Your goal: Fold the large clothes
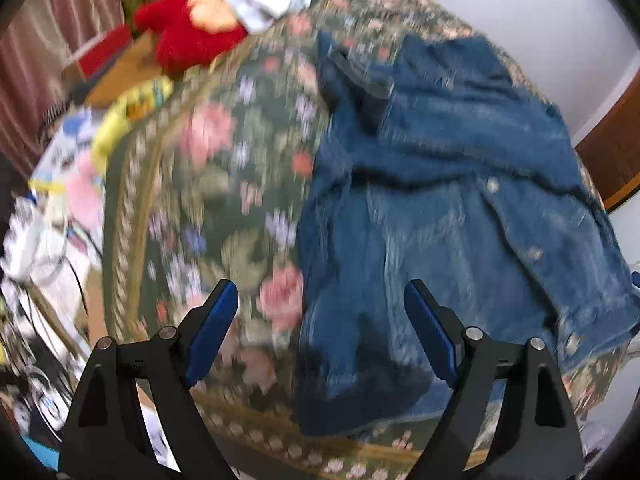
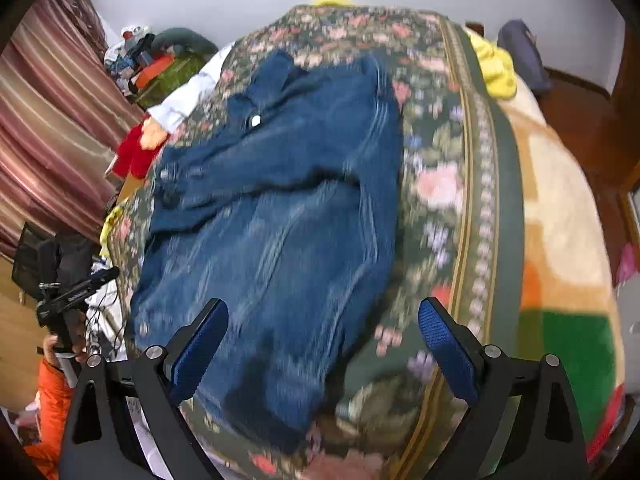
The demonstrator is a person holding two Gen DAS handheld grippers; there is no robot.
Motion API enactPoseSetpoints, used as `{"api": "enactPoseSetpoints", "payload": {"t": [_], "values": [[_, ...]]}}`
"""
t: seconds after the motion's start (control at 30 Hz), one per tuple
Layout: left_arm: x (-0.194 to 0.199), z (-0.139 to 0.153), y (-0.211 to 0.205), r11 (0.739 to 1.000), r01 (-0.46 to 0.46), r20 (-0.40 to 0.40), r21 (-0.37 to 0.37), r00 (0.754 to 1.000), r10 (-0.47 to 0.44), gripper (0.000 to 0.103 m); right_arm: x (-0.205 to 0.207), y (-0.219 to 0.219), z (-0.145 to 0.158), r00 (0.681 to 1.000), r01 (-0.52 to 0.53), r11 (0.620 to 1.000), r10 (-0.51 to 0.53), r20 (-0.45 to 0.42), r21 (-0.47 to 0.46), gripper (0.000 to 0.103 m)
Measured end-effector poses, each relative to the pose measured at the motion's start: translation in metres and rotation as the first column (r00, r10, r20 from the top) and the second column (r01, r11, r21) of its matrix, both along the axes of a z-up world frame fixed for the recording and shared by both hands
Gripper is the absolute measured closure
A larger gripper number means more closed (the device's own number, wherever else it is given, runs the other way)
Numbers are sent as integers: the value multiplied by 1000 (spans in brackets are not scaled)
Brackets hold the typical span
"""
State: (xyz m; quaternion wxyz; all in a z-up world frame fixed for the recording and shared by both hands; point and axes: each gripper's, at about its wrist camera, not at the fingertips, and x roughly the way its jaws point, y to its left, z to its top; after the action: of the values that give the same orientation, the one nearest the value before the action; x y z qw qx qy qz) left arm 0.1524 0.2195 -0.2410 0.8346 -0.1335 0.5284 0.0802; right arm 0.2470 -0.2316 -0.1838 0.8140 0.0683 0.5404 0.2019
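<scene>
Two open-jawed grippers (image 1: 320, 332) (image 2: 322, 344) above denim jacket (image 1: 440, 208) (image 2: 288, 208)

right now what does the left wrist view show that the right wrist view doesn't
Only the left wrist view shows the left gripper, open over the blanket and the jacket's left edge, plus the bright clutter beside the bed.

Only the right wrist view shows the right gripper, open and holding nothing, the cream, orange and green blanket, and an orange sleeve.

Both share the denim jacket lying on the floral blanket, the striped curtain and a red plush toy.
</scene>
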Motion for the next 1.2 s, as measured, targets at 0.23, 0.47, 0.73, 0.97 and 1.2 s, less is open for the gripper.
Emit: {"api": "enactPoseSetpoints", "payload": {"t": [0.23,0.47,0.73,0.97,1.2], "values": [[-31,-36,-3,988,-70,-54,-138,997,63,18,-26,4,-11,999,-23,999,24,-27,42,18],[-38,-57,-13,967,-71,-88,-246,995,50,27,-32,13,-16,999,-28,998,29,-16,63,52],[-32,-35,-35,994,12,-15,-106,1000,-14,78,-23,20,-11,999,-55,995,54,5,78,79],[-17,16,-31,999,14,108,-42,994,-9,83,-1,30,11,993,-101,992,96,73,79,85],[21,84,-25,999,51,263,3,964,-50,84,28,48,47,974,-145,988,133,181,53,86]]}}
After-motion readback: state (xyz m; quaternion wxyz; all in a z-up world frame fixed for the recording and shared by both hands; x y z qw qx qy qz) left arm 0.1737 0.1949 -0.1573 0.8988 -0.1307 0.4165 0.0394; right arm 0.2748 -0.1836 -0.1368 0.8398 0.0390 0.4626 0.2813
